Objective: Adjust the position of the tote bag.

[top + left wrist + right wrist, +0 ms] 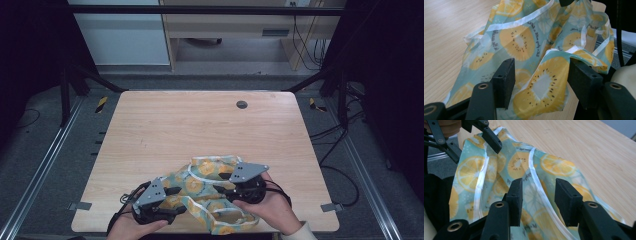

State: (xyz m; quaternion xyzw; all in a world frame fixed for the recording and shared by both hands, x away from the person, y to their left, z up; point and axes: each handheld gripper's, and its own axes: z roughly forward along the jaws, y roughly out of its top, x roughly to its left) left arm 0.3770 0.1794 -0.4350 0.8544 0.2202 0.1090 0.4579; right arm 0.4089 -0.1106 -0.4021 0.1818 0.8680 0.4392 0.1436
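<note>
A crumpled teal cloth (207, 182) printed with orange slices and kiwi halves, edged in white tape, lies near the front edge of the wooden table (200, 125). My left gripper (180, 201) points at it from the left and my right gripper (220, 184) from the right. In the left gripper view, a raised fold of the cloth (544, 85) stands between the jaws of the left gripper (541, 67); it touches the right jaw only, and the jaws stand apart. The right gripper (539, 183) hovers open over the cloth (529, 167), a white tape strip (541, 192) running between its jaws.
A round grey grommet (241, 104) sits in the far part of the table. Metal rails (45, 165) run along both sides of the table, and cables (335, 150) lie on the floor at the right. The left gripper's jaw (490, 138) reaches onto the cloth in the right gripper view.
</note>
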